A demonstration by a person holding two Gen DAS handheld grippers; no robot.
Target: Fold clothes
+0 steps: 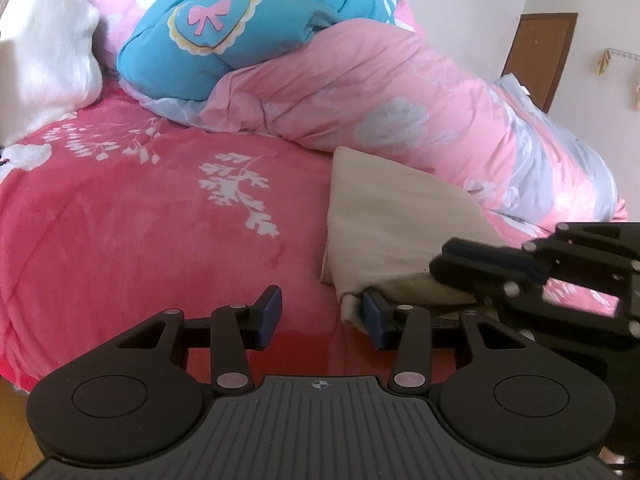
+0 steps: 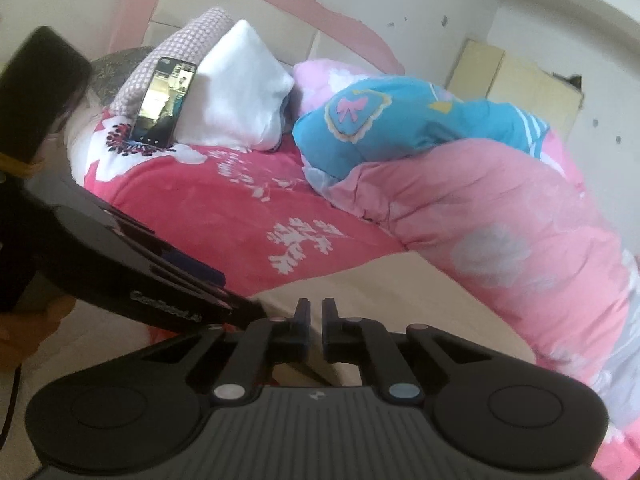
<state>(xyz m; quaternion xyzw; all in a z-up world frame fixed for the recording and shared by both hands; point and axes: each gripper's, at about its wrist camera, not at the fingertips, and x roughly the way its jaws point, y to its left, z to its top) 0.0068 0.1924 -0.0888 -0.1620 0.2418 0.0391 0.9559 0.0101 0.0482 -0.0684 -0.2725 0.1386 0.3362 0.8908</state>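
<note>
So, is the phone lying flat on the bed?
No, the phone stands tilted, leaning against the pillows.

Black left gripper (image 1: pixel 322 316), blue pads (image 1: pixel 272 308), silver rivets

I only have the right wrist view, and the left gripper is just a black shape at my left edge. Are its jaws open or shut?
Observer: Open. In the left wrist view the left gripper has nothing between its pads, only the red blanket under the gap.
Operator: How near is it to what we are folding?
Observer: Very near. The beige cloth lies to its right, and the cloth's folded near corner sits right beside the gripper's right-hand finger. I cannot tell whether they touch.
Operator: Anything off to the far right that I can't see?
Observer: A brown door, in the wall behind the pink quilt.
</note>
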